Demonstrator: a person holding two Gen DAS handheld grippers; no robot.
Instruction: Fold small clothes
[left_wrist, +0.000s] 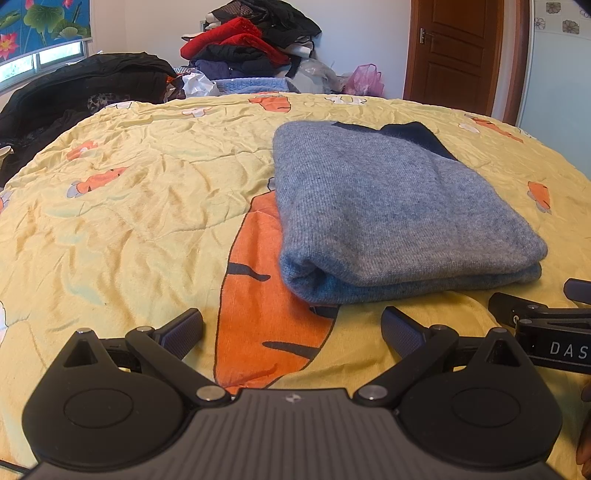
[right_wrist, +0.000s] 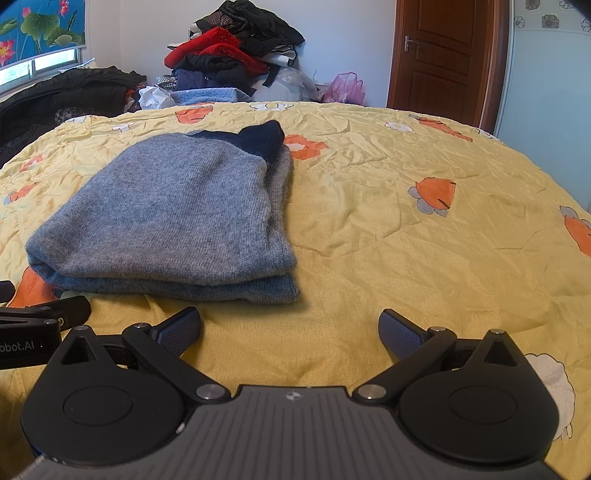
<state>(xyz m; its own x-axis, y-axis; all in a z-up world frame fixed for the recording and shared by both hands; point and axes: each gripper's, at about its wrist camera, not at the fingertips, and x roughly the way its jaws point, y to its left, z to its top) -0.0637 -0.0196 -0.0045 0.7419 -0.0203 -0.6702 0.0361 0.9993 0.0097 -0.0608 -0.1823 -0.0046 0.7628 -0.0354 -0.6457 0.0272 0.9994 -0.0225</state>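
The grey sweater (left_wrist: 399, 214) lies folded into a compact stack on the bed's yellow quilt (left_wrist: 129, 206), apparently finished, which is likely why the left gripper (left_wrist: 291, 330) and right gripper (right_wrist: 290, 328) both hover just short of it, spread wide and empty.

A yellow quilt (left_wrist: 147, 192) printed with orange carrots is covering the bed. Behind it, a pile of clothes (left_wrist: 247, 44) is leaning against the white wall (left_wrist: 362, 40). Daylight is coming through a window (left_wrist: 40, 61) at left; a brown door (left_wrist: 458, 51) is standing closed at right.
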